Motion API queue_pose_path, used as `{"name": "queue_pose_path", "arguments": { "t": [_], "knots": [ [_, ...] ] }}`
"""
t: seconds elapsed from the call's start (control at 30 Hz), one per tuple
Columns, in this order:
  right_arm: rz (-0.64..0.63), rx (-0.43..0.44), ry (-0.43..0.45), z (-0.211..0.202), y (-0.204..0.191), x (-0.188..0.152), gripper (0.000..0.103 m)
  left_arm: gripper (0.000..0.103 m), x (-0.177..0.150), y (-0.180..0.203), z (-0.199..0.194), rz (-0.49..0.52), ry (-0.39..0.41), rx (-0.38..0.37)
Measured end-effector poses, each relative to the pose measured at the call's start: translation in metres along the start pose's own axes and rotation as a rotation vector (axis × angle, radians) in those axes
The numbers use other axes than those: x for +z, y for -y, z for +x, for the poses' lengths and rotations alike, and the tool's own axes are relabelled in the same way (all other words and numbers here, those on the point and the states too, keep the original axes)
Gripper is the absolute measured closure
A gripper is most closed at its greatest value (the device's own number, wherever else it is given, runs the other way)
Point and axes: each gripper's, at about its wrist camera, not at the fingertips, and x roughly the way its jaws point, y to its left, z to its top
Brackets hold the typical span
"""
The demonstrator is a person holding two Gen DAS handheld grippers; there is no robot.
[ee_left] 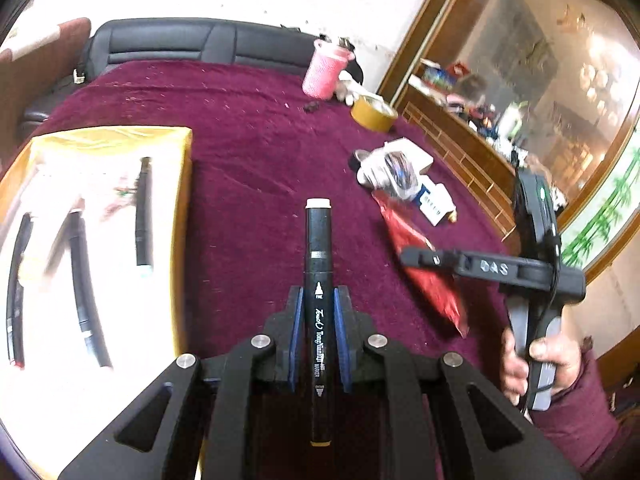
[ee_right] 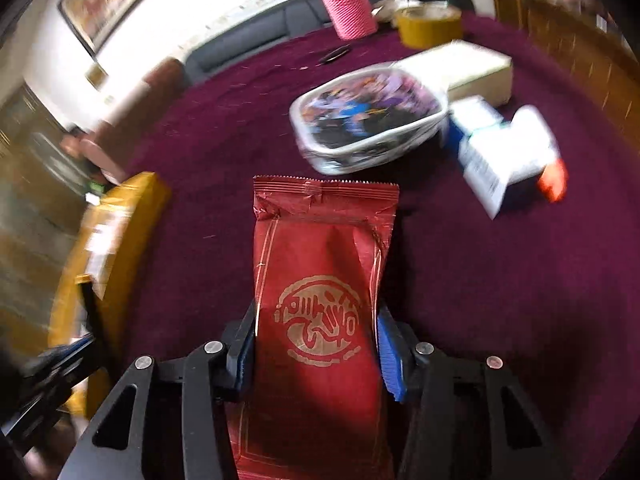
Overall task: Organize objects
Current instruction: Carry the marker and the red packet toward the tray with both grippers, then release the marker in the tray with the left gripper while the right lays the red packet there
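Black marker (ee_left: 319,312) sits clamped mid-barrel in my left tongs (ee_left: 319,320), raised above the maroon worktop (ee_left: 248,152), just right of the yellow box (ee_left: 182,184) already containing markers. Red foil packet (ee_right: 320,300) is pinched at both side edges by my right tongs (ee_right: 318,344), farther right of that box. Judgement: marker rigid, light, slippery; packet soft, crushable, best held by its edges.

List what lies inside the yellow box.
Inside the yellow box, three black markers lie on its pale floor, blurred in the left wrist view. The near corner is hidden behind the left claw, which grips another marker.
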Motion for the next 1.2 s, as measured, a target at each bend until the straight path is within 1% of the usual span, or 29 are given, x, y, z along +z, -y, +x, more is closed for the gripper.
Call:
{"name": "queue_pose_path", "arguments": {
  "t": [0.03, 0.1, 0.2, 0.3, 0.4, 0.47, 0.57, 0.63, 0.67, 0.73, 0.87, 0.93, 1.0, 1.03, 1.1, 1.2],
  "knots": [
    [0.025, 0.058, -0.004, -0.002, 0.001, -0.005, 0.049, 0.089, 0.0, -0.005, -0.006, -0.011, 0.011, 0.001],
    [0.07, 0.145, -0.014, -0.003, 0.001, -0.012, 0.049, 0.089, 0.0, -0.016, -0.019, -0.034, 0.033, 0.004],
    [0.098, 0.235, -0.03, -0.003, -0.007, -0.017, 0.049, 0.089, -0.002, -0.037, -0.042, -0.074, 0.076, 0.008],
    [0.077, 0.279, -0.035, -0.005, -0.028, -0.016, 0.049, 0.088, -0.004, -0.054, -0.069, -0.101, 0.125, 0.004],
    [0.037, 0.318, -0.029, -0.012, -0.056, -0.013, 0.049, 0.088, -0.004, -0.072, -0.097, -0.133, 0.169, -0.032],
    [0.005, 0.344, -0.029, -0.014, -0.077, -0.009, 0.048, 0.088, -0.005, -0.082, -0.113, -0.131, 0.194, 0.004],
    [-0.043, 0.382, -0.042, -0.009, -0.113, -0.004, 0.048, 0.088, -0.005, -0.104, -0.131, -0.158, 0.21, 0.006],
    [-0.07, 0.407, -0.065, 0.0, -0.139, 0.0, 0.048, 0.088, -0.004, -0.12, -0.136, -0.177, 0.207, 0.042],
    [-0.083, 0.415, -0.075, 0.006, -0.151, 0.001, 0.048, 0.088, -0.002, -0.131, -0.137, -0.183, 0.201, 0.072],
    [-0.108, 0.414, -0.096, 0.019, -0.174, 0.001, 0.048, 0.088, 0.001, -0.146, -0.136, -0.197, 0.188, 0.104],
    [-0.152, 0.387, -0.139, 0.052, -0.214, 0.003, 0.048, 0.088, 0.013, -0.188, -0.12, -0.26, 0.126, 0.133],
    [-0.197, 0.323, -0.145, 0.07, -0.236, 0.004, 0.048, 0.088, 0.02, -0.209, -0.109, -0.3, 0.098, 0.134],
    [-0.232, 0.272, -0.147, 0.084, -0.25, 0.006, 0.048, 0.087, 0.028, -0.227, -0.098, -0.34, 0.071, 0.126],
    [-0.249, 0.248, -0.148, 0.089, -0.256, 0.006, 0.048, 0.087, 0.031, -0.233, -0.093, -0.345, 0.06, 0.136],
    [-0.29, 0.182, -0.142, 0.102, -0.268, 0.004, 0.048, 0.088, 0.04, -0.24, -0.08, -0.339, 0.033, 0.173],
    [-0.331, 0.109, -0.121, 0.107, -0.278, 0.0, 0.047, 0.088, 0.048, -0.243, -0.061, -0.313, -0.005, 0.232]
  ]
}}
